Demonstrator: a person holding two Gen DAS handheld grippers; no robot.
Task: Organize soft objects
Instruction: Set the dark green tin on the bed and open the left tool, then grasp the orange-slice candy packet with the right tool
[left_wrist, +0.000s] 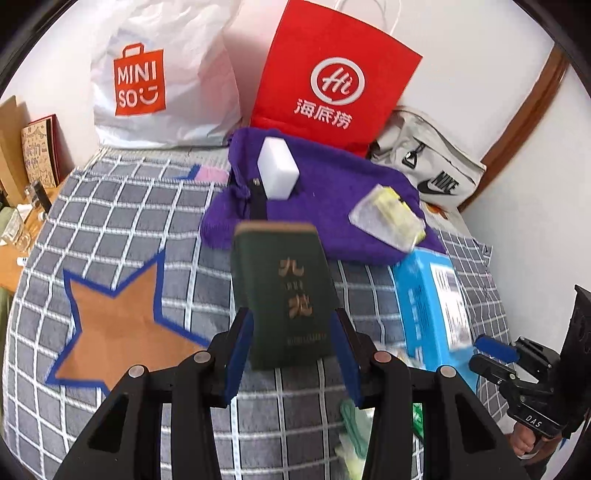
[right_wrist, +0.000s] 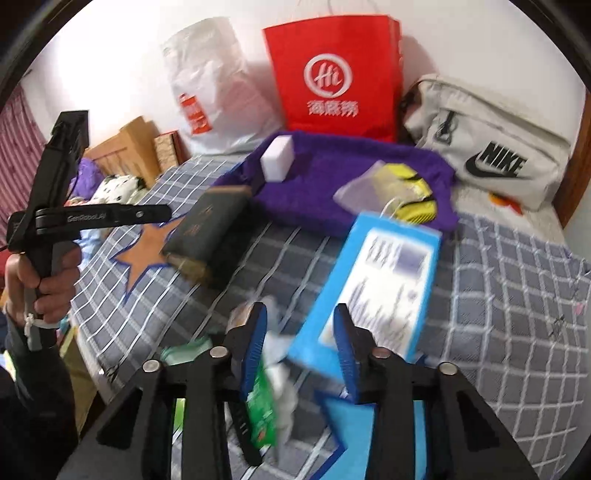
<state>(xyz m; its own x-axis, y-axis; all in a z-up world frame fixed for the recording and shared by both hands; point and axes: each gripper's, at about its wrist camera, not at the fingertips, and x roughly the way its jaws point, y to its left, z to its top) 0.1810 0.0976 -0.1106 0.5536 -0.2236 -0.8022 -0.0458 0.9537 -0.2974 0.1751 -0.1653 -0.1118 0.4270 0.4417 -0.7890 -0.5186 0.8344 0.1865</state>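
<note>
My left gripper (left_wrist: 291, 332) is shut on a dark green book (left_wrist: 284, 291) with gold characters, held upright between the blue pads above the checked bedcover (left_wrist: 110, 221). Beyond it lies a purple knitted cloth (left_wrist: 325, 206) bearing a white sponge block (left_wrist: 277, 173) and a clear packet with yellow contents (left_wrist: 388, 218). My right gripper (right_wrist: 301, 332) stands open over the lower corner of a blue box (right_wrist: 384, 280), which lies blurred on the cover; the pads do not press it. The book (right_wrist: 207, 236) also shows left of the box in the right wrist view.
A white MINISO bag (left_wrist: 155, 85), a red paper bag (left_wrist: 332, 81) and a grey Nike bag (left_wrist: 432, 173) line the wall. A green packet and white tissue (right_wrist: 264, 391) lie under my right fingers. Wooden furniture (left_wrist: 14, 258) borders the bed's left side.
</note>
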